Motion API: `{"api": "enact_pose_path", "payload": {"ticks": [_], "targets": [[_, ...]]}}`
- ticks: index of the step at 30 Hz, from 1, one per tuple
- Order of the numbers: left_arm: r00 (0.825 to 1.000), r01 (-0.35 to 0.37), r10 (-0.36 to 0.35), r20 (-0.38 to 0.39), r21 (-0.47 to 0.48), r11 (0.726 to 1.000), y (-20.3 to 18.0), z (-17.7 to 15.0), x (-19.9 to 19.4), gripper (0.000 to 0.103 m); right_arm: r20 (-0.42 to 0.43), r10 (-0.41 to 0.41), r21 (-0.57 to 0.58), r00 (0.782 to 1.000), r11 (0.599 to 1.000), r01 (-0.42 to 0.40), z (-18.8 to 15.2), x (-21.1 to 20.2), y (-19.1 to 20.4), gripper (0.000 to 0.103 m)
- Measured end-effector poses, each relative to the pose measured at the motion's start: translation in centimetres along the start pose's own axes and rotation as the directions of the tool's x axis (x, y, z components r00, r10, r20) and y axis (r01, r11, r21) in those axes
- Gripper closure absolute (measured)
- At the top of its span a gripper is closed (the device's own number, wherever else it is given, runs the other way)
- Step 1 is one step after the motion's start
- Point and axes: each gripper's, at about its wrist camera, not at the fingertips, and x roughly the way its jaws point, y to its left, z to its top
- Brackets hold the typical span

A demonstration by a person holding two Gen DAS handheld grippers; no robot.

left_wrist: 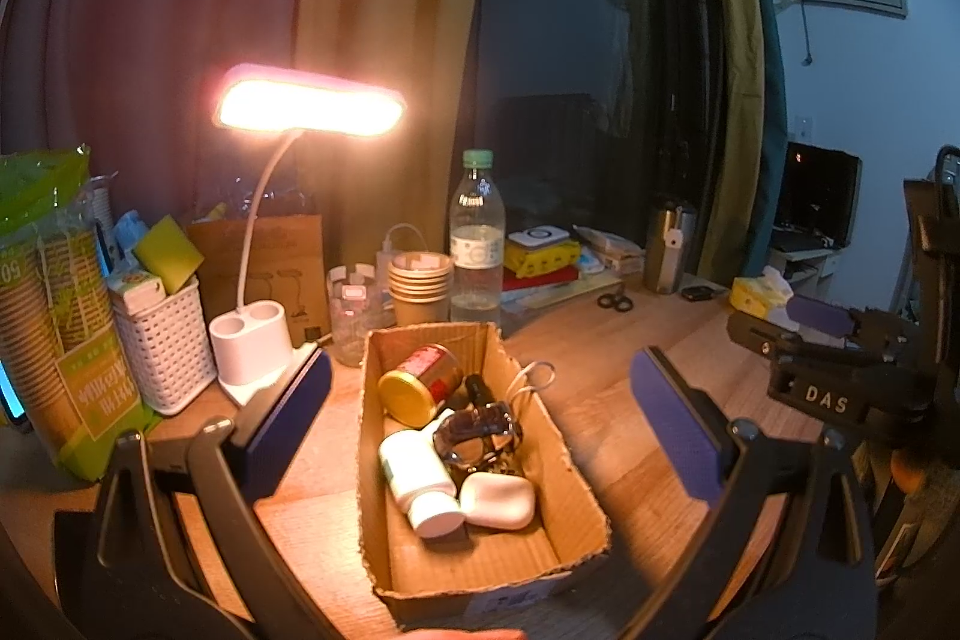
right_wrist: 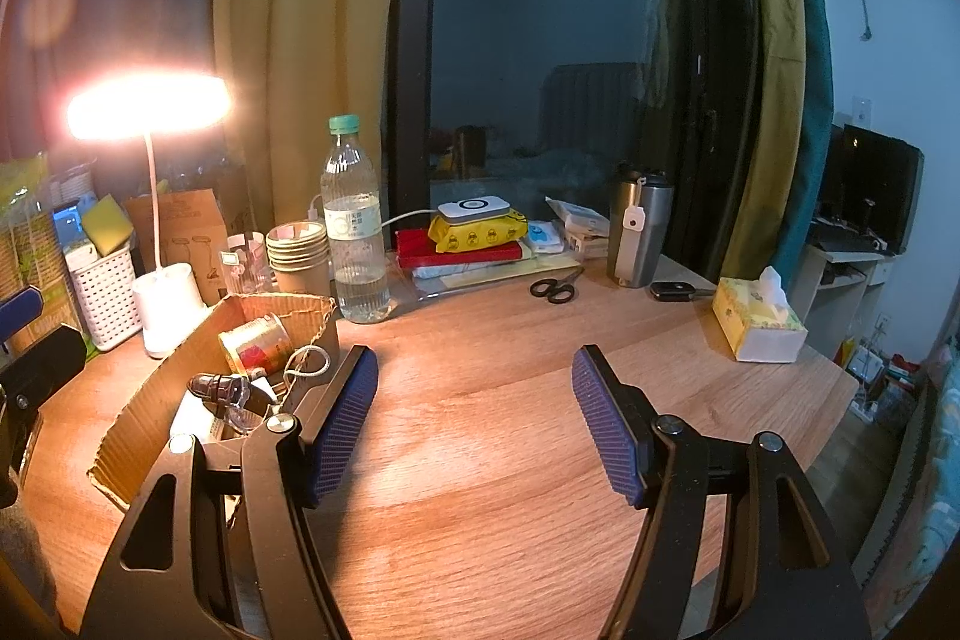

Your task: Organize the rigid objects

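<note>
Both grippers' jaws wide, empty; left gripper [left_wrist: 480, 424] straddles cardboard box [left_wrist: 576, 460] mid-desk; right gripper [right_wrist: 474, 418] over bare desk [right_wrist: 510, 340]; next pick likely scissors [right_wrist: 555, 287] near back edge, approach low, square

The left gripper [left_wrist: 480, 418] points forward and a little downward, and its jaws stand wide apart with nothing pressed between the blue pads [left_wrist: 675, 436]. The right gripper [right_wrist: 474, 418] has the same pose, tilted slightly down, and its jaws are also spread with only empty space between its ribbed blue pads [right_wrist: 345, 421]. In the left wrist view the right gripper appears at the right edge, level with the left one and well apart from it.
</note>
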Motion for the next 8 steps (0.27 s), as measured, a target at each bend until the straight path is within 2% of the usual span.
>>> {"api": "enact_pose_path", "payload": {"ticks": [8], "targets": [[1.0,-0.011,0.011,-0.009,-0.002,1.0,0.37,-0.1,0.2,0.002,-0.004,0.0,-0.002,1.0,1.0,0.0,-0.23,0.02,0.06,0.032]]}}
